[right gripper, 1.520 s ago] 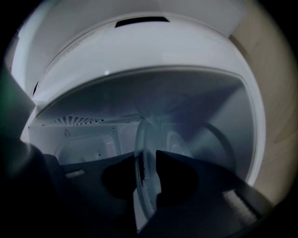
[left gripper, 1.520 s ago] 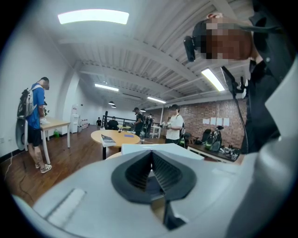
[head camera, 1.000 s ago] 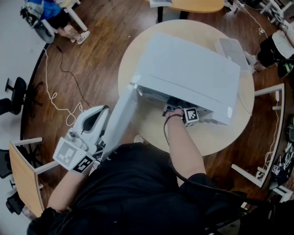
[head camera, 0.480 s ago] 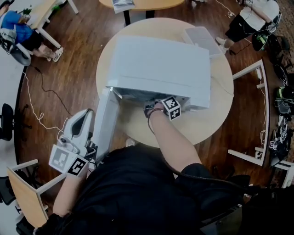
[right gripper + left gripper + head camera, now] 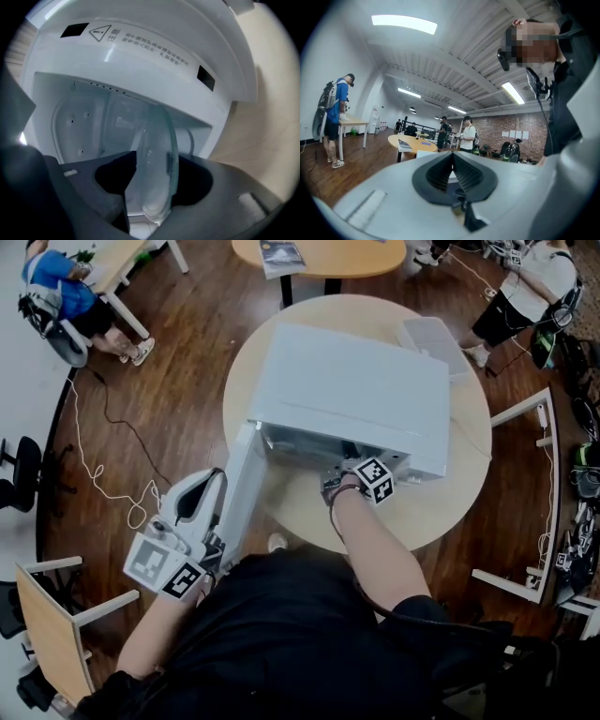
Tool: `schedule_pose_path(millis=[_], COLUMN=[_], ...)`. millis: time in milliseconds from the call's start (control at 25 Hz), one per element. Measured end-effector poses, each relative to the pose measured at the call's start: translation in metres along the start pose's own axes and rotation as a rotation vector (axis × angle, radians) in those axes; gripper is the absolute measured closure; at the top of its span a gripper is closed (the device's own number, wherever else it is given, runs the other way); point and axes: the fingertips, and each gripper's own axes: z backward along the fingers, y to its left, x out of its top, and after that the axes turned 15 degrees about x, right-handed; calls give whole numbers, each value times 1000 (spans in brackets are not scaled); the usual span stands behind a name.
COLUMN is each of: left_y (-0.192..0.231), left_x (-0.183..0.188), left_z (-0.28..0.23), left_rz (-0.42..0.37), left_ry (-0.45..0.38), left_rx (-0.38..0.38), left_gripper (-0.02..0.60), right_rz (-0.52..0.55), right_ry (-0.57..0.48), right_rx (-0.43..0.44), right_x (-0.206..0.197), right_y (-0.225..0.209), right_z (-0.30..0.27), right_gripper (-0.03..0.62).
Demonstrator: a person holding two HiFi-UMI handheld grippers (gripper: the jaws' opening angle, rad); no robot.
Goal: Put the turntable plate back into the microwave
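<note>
The white microwave (image 5: 352, 390) stands on a round table, its door (image 5: 242, 488) swung open to the left. My right gripper (image 5: 330, 486) reaches into the oven's mouth. In the right gripper view the clear glass turntable plate (image 5: 157, 154) stands edge-on between the jaws of that gripper (image 5: 152, 164), inside the white cavity (image 5: 84, 126). Those jaws have just been opening, and the pads do not seem to press on the plate. My left gripper (image 5: 208, 482) hangs beside the open door; in its own view this gripper (image 5: 452, 157) is shut and empty.
The round table (image 5: 450, 502) carries a white tray (image 5: 433, 334) behind the microwave. Another table (image 5: 319, 254) stands beyond. A cable (image 5: 103, 465) trails over the wooden floor at the left. Chair frames flank the table, and people stand at the room's edges.
My right hand stays at the microwave's mouth, but its wrist has rolled, turning the marker cube. The left gripper has kept its place by the door.
</note>
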Motion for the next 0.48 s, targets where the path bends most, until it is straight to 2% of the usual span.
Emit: schedule_pose_path(millis=[200,480], left_y=[-3,2], left_x=[-4,-5], left_z=[4,10], left_rz=[10,18], left_ry=[-9,-26], left_rx=[10,47], left_gripper=[575,575], right_rz=[16,135], right_ry=[59,224], right_rx=[-35,-151], right_x=[-2,-12], right_y=[-7,-11], right_z=[4,8], right_gripper=[378,378])
